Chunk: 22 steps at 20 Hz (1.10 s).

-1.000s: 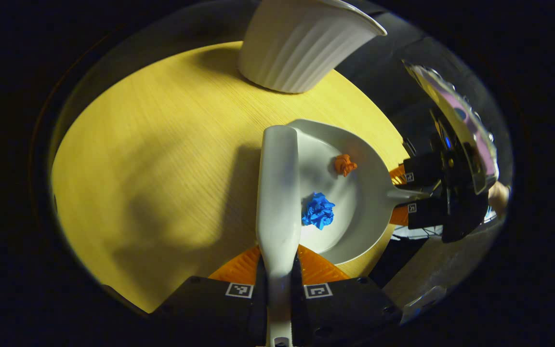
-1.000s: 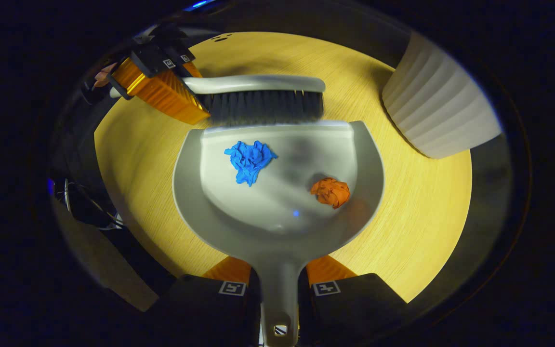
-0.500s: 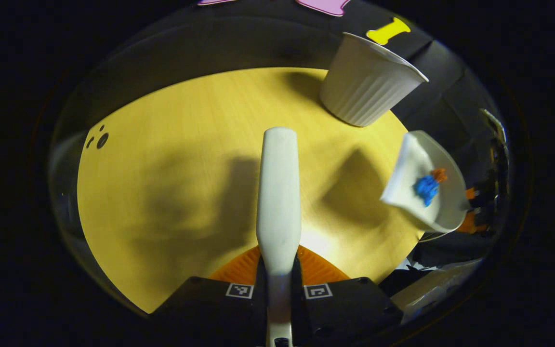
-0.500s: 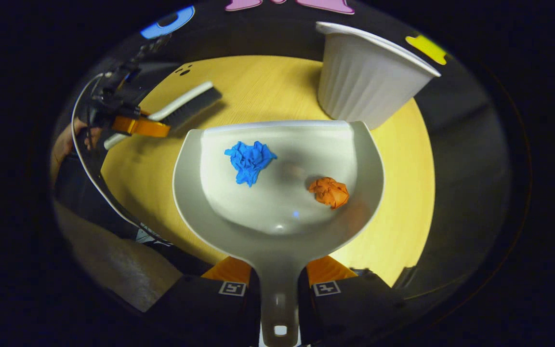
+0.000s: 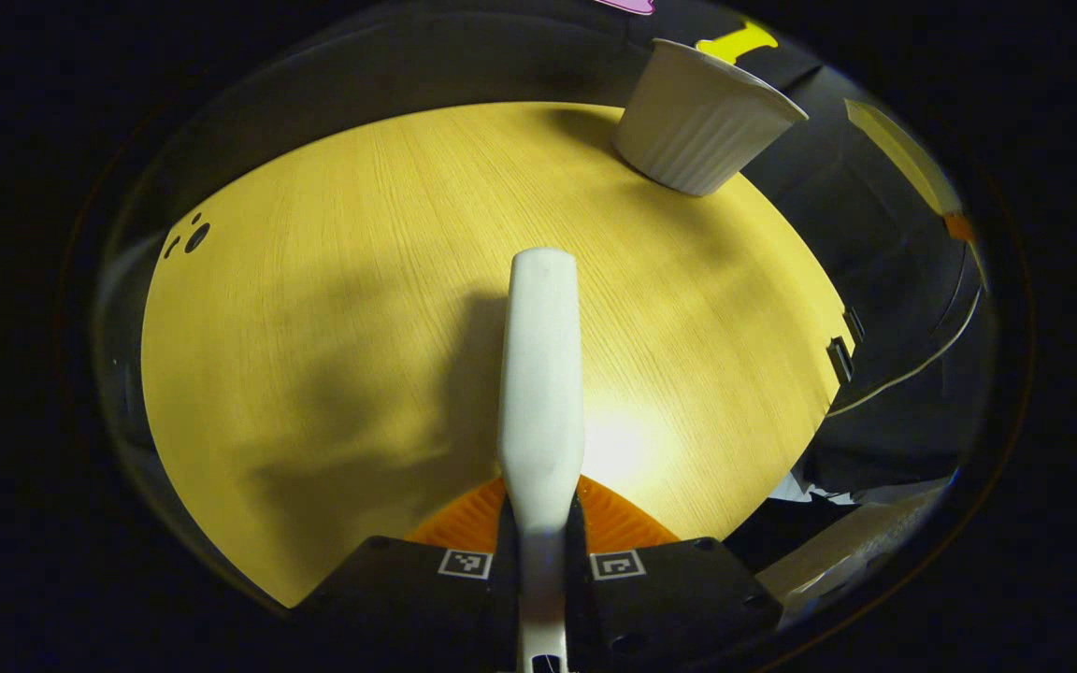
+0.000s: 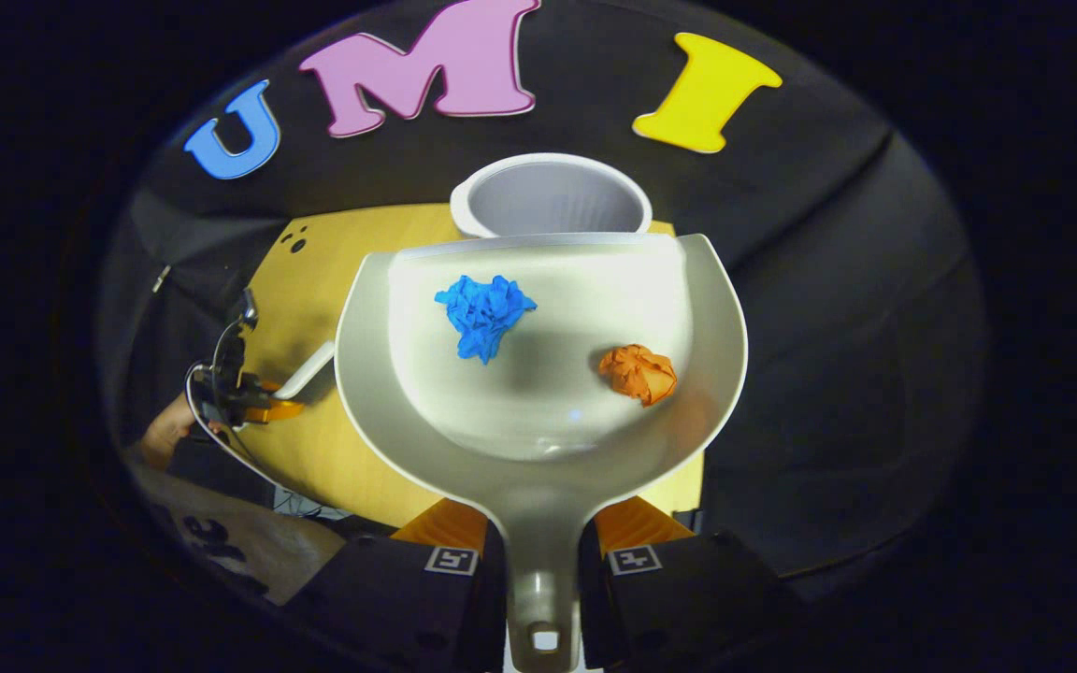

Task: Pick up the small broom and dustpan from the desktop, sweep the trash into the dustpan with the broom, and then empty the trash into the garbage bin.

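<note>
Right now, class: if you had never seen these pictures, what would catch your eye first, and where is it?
First, the grey dustpan in the right gripper, with a blue paper wad and an orange paper wad lying inside. Just beyond its front edge stands the open white bin. In the left gripper view, the pale broom handle runs up the middle over the yellow tabletop.

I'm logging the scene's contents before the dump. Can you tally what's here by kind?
Paper wads: 2, blue and orange, both in the dustpan
Dustpans: 1
Brooms: 1
Garbage bins: 1
Grippers: 2, left gripper and right gripper
Total: 7
</note>
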Tool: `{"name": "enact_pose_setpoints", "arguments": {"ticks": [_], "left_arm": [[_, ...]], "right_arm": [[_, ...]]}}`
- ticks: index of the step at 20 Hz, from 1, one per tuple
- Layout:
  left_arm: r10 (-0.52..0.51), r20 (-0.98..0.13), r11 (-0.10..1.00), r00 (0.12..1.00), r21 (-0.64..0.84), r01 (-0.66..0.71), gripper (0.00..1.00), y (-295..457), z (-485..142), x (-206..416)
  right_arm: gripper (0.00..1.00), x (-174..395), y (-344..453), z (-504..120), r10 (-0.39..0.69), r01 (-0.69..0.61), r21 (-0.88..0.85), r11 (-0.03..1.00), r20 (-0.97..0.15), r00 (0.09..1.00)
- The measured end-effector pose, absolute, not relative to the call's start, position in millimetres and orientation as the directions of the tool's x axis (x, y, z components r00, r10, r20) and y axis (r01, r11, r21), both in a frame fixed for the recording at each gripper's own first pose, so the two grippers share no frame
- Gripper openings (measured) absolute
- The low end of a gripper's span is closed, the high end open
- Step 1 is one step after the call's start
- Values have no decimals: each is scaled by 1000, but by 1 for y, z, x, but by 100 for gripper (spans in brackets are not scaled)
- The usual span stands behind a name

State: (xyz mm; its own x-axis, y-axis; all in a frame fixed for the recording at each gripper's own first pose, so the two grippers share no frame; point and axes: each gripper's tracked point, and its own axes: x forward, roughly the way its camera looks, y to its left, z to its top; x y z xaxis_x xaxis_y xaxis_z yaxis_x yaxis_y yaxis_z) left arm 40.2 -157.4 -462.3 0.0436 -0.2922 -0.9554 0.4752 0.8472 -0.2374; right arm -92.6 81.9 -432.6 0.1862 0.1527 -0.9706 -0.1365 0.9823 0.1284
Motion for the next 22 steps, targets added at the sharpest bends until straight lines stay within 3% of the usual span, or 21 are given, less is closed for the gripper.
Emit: {"name": "enact_pose_setpoints", "arguments": {"ticks": [1,6,11,12,13,19,22], "left_arm": [[-296,-954,845,42,-241,477,24,-156,-463,38],[-300,-953,848,43,-246,469,24,-145,-461,34],[-293,-955,866,49,-243,437,24,-132,-462,35],[-293,-955,870,51,-244,428,22,-132,-462,33],[-295,-954,873,52,-247,421,24,-133,-462,33],[-296,-954,882,51,-253,397,24,-130,-467,33],[-291,-955,887,53,-249,388,22,-129,-468,32]], "right_arm": [[35,-96,80,-433,121,-143,95,985,-974,190],[35,-98,71,-441,-21,-194,-56,979,-983,180],[35,-102,52,-441,-188,-359,-227,905,-972,140],[39,-102,46,-439,-212,-394,-247,885,-968,131],[34,-104,39,-431,-233,-429,-259,865,-966,113],[34,-102,20,-395,-362,-641,-305,704,-931,45],[34,-105,24,-380,-369,-689,-275,671,-929,12]]}}
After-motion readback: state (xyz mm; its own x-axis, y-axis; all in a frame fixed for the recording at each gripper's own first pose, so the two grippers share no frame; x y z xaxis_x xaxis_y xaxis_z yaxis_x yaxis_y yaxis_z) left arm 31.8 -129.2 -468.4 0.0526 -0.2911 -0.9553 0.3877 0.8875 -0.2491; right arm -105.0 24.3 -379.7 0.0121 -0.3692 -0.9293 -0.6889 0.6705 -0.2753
